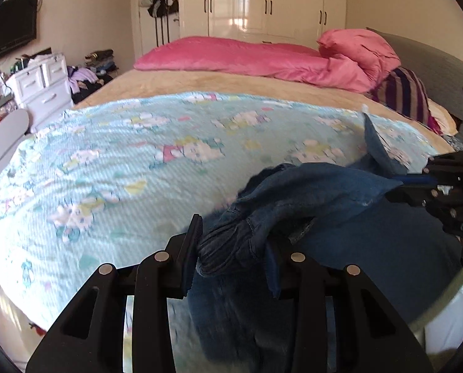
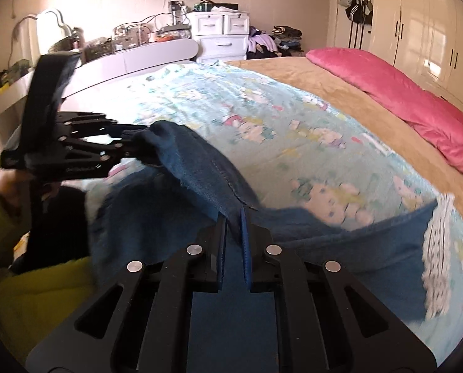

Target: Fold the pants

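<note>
A bunched fold of the jeans (image 1: 240, 233) is clamped in the left gripper (image 1: 231, 248), a thin edge in the near-shut right gripper (image 2: 233, 233), with the cloth below both blurred and cut off.

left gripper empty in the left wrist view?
No: the left gripper is clamped on a bunched fold of the blue jeans, with denim filling the gap between its pads.

Blue denim pants (image 1: 296, 199), lifted off the light blue patterned bedspread (image 1: 113, 155) at two points, fabric bunched thick at one and pinched thin at the other. Between these points the denim spans as a slack, creased band with a stitched seam visible; the rest hangs down. One edge trails onto the bedspread to the right in the right wrist view.
</note>
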Tool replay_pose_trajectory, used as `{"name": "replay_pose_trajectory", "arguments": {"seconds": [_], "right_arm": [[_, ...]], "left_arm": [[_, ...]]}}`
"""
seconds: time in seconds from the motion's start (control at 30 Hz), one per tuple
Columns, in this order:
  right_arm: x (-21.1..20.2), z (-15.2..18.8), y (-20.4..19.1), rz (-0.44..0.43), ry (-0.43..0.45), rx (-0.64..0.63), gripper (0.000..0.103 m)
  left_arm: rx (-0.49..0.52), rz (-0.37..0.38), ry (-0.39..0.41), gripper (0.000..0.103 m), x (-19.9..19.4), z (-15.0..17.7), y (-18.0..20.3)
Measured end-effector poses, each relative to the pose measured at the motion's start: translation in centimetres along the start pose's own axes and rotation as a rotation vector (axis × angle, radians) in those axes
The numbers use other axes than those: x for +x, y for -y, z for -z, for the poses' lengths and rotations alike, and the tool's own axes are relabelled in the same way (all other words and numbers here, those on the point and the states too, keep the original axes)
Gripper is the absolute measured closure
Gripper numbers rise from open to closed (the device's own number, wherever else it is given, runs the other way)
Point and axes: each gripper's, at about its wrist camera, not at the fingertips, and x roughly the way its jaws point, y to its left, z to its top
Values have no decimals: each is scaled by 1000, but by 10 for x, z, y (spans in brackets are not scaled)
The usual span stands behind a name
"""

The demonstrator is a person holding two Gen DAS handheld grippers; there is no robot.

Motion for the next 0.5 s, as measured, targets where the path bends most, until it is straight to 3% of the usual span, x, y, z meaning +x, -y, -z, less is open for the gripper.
{"name": "replay_pose_trajectory", "arguments": {"seconds": [0.3,0.5], "right_arm": [[-19,43,-49,-64,-53,4,98],[-20,59,-67,-102,-67,16,98]], "left_arm": [[54,1,-89,68,-18,44,9],[72,-21,-102,67,-27,51,11]]}}
